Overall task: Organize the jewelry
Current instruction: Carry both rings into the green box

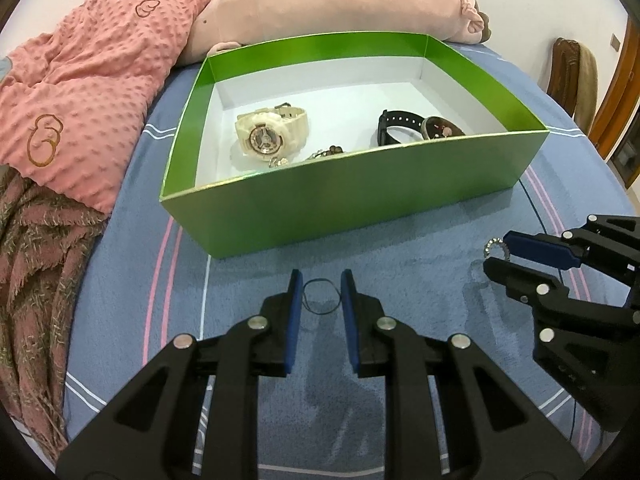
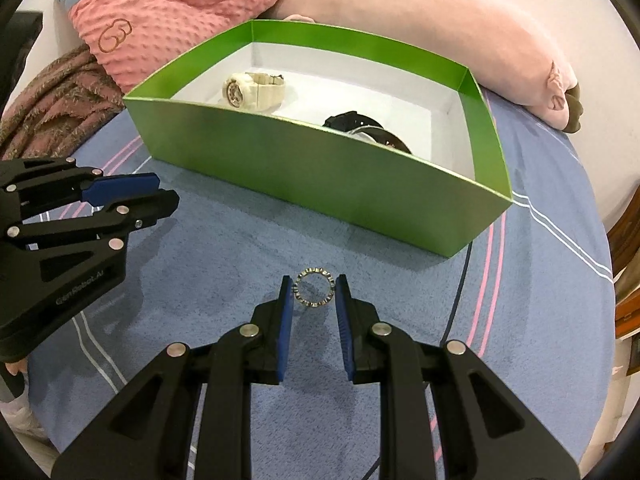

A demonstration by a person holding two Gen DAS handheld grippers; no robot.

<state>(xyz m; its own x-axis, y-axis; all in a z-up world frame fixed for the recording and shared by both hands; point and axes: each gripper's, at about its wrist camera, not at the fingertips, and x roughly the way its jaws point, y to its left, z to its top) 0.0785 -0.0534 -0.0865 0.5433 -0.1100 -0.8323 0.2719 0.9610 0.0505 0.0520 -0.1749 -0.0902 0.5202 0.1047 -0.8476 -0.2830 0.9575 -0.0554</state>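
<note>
We've got both grippers low over the blue bed sheet [image 1: 248,264], just in front of the green box [image 1: 360,196]. Left gripper [image 1: 321,288]: jaws part open, w/ a thin black loop [image 1: 321,297] lying flat on the sheet between the tips, not pinched, touching neither pad as far as we can tell. Right gripper [image 2: 311,290]: jaws also part open, straddling a beaded silver ring [image 2: 314,288]; ring sits near the tips, close to the left pad, contact unclear. From the left cam we catch that ring [image 1: 496,249] by the right gripper's [image 1: 500,254] tips. Inside the box: a cream watch [image 1: 266,134] at the left, a black watch [image 1: 416,126] at the right, plus a few small pieces [image 1: 320,154] by the near wall, too hidden to name. Pink blanket [image 1: 92,80] and a pink plush pillow [image 1: 320,4] lie behind the box.
</note>
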